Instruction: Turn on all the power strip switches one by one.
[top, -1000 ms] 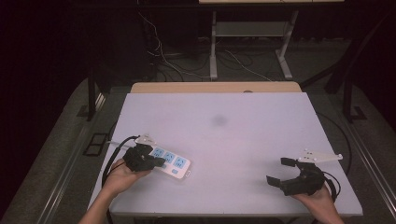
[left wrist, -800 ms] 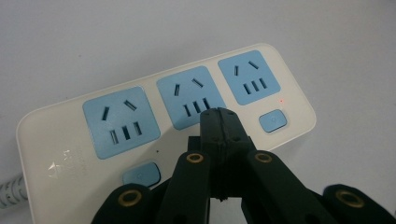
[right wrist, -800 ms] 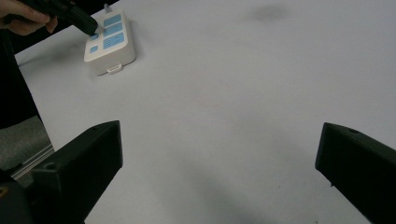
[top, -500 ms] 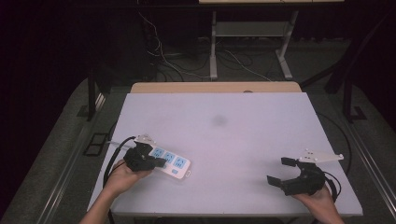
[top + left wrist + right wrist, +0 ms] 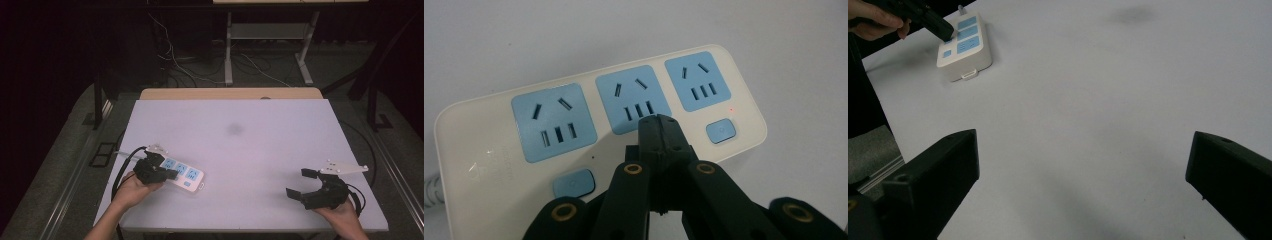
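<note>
Left gripper (image 5: 658, 120): my jaws are pressed together, tip over the power strip (image 5: 181, 174).
Power strip: lies flat at the table's (image 5: 240, 150) near-left side.
Right gripper (image 5: 307, 185): my jaws are spread wide, holding nothing, far right.
Risk: I think a hard poke could slide the strip.
Containers: none here.
</note>
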The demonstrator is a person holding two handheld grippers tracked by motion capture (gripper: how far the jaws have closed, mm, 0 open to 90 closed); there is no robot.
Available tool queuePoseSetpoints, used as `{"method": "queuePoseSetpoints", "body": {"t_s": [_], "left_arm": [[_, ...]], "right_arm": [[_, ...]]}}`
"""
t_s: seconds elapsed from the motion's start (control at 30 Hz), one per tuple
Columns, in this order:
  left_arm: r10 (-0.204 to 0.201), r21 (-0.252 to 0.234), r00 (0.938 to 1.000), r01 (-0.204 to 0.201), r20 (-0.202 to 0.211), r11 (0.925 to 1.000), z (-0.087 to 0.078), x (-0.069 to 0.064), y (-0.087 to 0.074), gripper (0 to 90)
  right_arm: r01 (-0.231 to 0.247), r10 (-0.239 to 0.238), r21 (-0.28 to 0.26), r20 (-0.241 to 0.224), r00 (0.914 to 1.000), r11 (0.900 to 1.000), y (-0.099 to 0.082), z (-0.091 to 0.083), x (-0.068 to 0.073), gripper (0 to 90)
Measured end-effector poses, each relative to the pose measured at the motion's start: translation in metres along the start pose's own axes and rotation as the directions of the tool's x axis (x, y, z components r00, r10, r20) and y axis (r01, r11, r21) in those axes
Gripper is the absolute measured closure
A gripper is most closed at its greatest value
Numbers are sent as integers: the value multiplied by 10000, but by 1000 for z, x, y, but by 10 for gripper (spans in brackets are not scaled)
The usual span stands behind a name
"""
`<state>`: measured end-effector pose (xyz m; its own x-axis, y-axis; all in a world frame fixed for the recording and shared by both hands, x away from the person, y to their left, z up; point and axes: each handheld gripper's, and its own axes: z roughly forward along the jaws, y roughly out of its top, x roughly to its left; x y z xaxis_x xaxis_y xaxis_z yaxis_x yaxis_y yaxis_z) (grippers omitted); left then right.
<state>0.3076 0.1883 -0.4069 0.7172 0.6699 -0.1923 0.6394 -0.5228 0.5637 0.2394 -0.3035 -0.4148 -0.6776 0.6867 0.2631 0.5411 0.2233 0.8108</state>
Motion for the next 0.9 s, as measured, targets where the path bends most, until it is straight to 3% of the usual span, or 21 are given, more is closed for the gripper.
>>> {"method": "queuePoseSetpoints", "body": {"t_s": [0.07, 0.43, 0.63, 0.9], "left_arm": [[-164, 6, 9998, 164, -111, 9999, 1, -2, 0, 900], [-130, 40, 9999, 130, -18, 9999, 1, -1, 1, 900], [-173, 63, 9996, 174, -210, 9998, 0, -3, 1, 900], [398, 96, 9990, -396, -194, 9992, 2, -12, 7, 899]], "right_arm": [[-5, 5, -2, 27, 10000, 10000, 0, 0, 0, 6], [15, -15, 7, 93, 10000, 10000, -1, -1, -2, 6], [8, -8, 34, 123, 9999, 10000, 0, -1, -2, 6], [18, -18, 36, 122, 9999, 10000, 0, -1, -1, 6]]}}
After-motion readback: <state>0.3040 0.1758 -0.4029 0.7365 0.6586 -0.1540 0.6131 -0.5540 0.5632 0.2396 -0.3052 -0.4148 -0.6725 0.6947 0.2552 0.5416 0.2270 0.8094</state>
